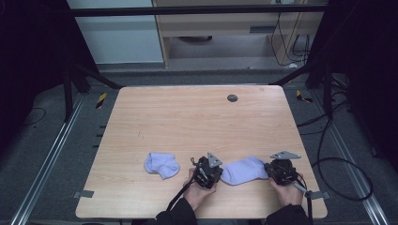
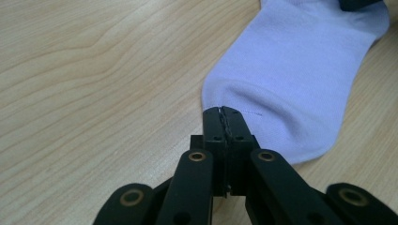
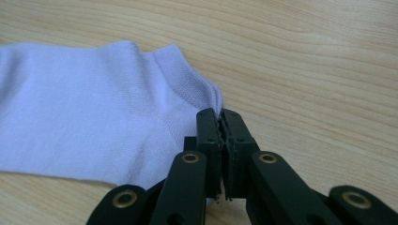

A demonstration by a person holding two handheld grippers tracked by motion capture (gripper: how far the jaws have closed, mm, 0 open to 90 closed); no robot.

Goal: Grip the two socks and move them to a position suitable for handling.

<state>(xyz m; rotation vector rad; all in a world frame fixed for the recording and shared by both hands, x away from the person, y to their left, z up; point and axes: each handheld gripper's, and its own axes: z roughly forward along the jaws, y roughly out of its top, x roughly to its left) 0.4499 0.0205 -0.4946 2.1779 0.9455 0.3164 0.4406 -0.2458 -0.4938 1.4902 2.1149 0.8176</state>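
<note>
High view first: we hold the left gripper (image 1: 209, 169) and the right gripper (image 1: 280, 170) at the two ends of a pale lilac sock (image 1: 243, 169) lying flat near the table's (image 1: 197, 122) 6 o'clock edge. A second sock (image 1: 161, 164) sits crumpled at 9 o'clock of the left gripper, near it but apart.

Left gripper view: our jaws are pressed together at the toe seam of the sock (image 2: 300, 70), which runs away toward 1 o'clock. We judge the bite shallow, so we pull gently and keep it level.

Right gripper view: our jaws are closed on the cuff edge of the sock (image 3: 89, 117), whose body spreads toward 9 o'clock. To do this step well, we lift both ends together, keep the fabric taut, and avoid tugging either end harder.
</note>
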